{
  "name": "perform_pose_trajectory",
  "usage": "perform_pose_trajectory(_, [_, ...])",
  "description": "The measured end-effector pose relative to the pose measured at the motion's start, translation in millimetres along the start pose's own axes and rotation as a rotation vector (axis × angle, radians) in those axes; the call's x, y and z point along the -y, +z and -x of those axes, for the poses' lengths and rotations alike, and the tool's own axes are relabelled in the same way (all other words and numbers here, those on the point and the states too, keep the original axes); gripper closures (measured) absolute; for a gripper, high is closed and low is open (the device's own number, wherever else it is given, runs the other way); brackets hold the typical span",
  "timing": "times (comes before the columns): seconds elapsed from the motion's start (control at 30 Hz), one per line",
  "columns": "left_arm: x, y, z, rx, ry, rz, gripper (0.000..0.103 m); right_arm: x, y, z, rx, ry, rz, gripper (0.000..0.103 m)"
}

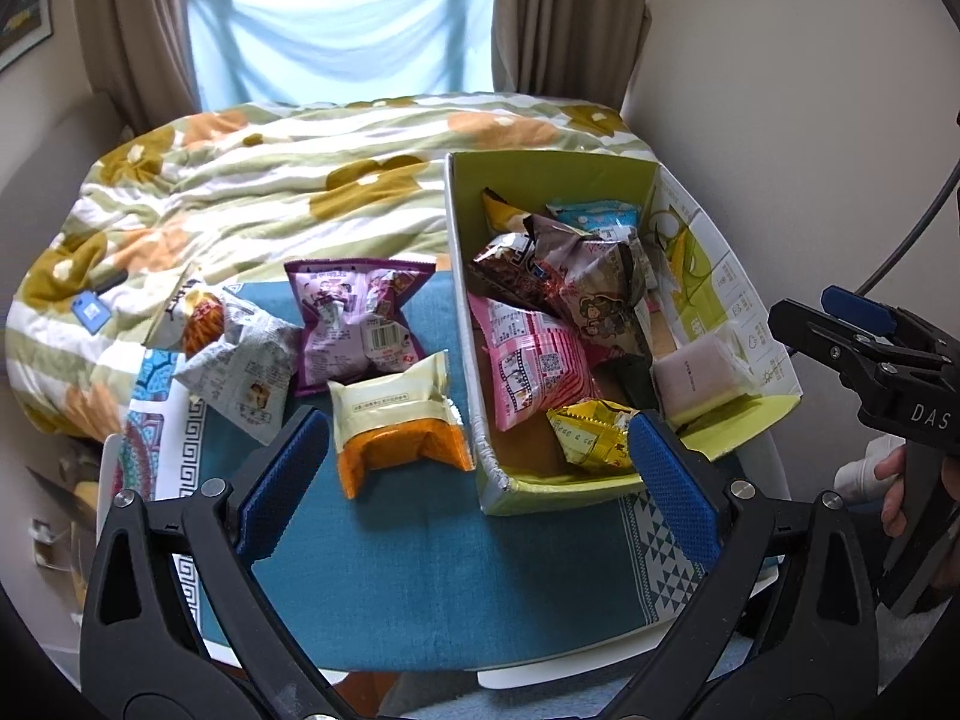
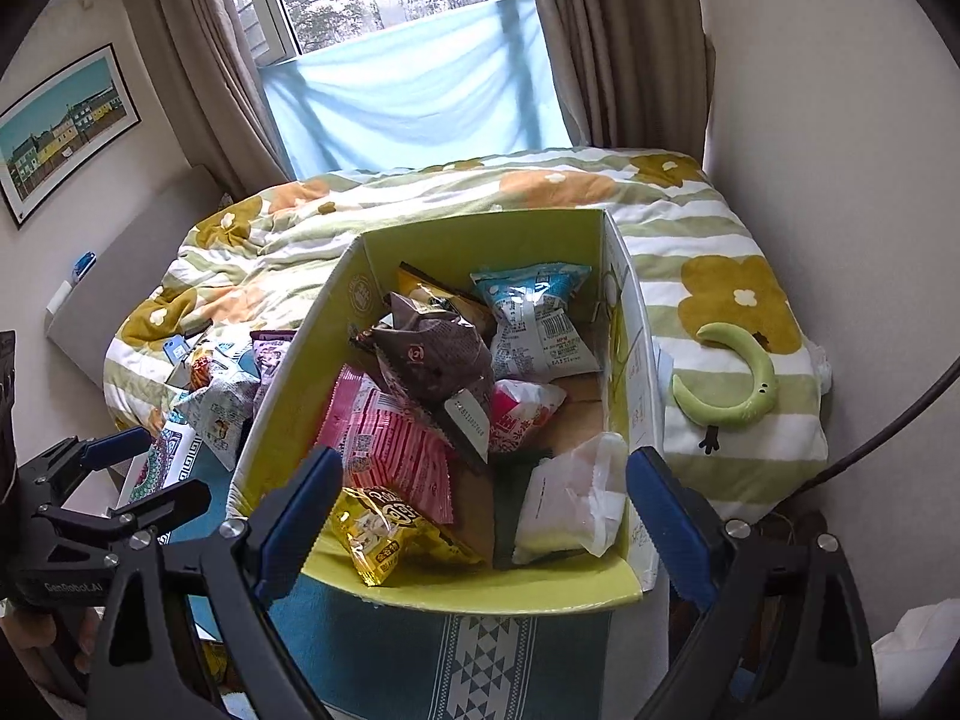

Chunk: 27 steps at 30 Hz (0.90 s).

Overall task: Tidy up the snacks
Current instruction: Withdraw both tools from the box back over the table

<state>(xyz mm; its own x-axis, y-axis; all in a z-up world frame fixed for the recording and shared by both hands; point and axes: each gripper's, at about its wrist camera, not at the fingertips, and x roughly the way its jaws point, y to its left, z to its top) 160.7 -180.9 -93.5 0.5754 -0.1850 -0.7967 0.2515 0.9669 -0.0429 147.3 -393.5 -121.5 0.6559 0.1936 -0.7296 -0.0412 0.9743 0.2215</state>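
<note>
A green cardboard box (image 1: 498,468) (image 2: 480,234) stands on a blue cloth (image 1: 420,570) and holds several snack packets, among them a pink striped one (image 1: 528,366) (image 2: 396,450), a yellow one (image 1: 591,432) (image 2: 384,534) and a pale wrapped cake (image 1: 702,378) (image 2: 570,498). Left of the box on the cloth lie an orange and cream packet (image 1: 399,420), a purple packet (image 1: 360,318) and a grey-white packet (image 1: 240,372) (image 2: 219,414). My left gripper (image 1: 480,474) is open and empty above the cloth, near the orange packet. My right gripper (image 2: 480,516) is open and empty over the box's near end.
A bed with a flowered striped quilt (image 1: 270,180) (image 2: 690,222) lies behind the table. A green crescent toy (image 2: 738,384) rests on the quilt right of the box. A wall (image 1: 780,90) rises at the right. A blue card (image 1: 90,309) lies on the quilt at left.
</note>
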Motion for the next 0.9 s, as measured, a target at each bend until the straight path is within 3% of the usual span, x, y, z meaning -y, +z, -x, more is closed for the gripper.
perform_pose_trajectory(0.2, [-24.5, -12.4, 32.3, 0.041, 0.078, 0.034, 0.004, -23.3, 8.7, 10.1, 0.031, 0.049, 0.052, 0.009])
perform_pose_trajectory(0.43, [-79.8, -23.9, 49.8, 0.060, 0.126, 0.134, 0.004, -62.5, 14.9, 10.7, 0.051, 0.123, 0.096, 0.009])
perform_pose_trajectory(0.67, [-147.7, -23.1, 48.8, 0.069, 0.131, 0.178, 0.004, -114.3, 19.7, -4.1, 0.043, 0.160, 0.154, 0.009])
perform_pose_trajectory(0.9, [-223.1, -0.1, 30.3, 0.041, 0.095, 0.172, 0.004, -174.9, 26.9, -38.8, 0.013, 0.169, 0.131, 0.009])
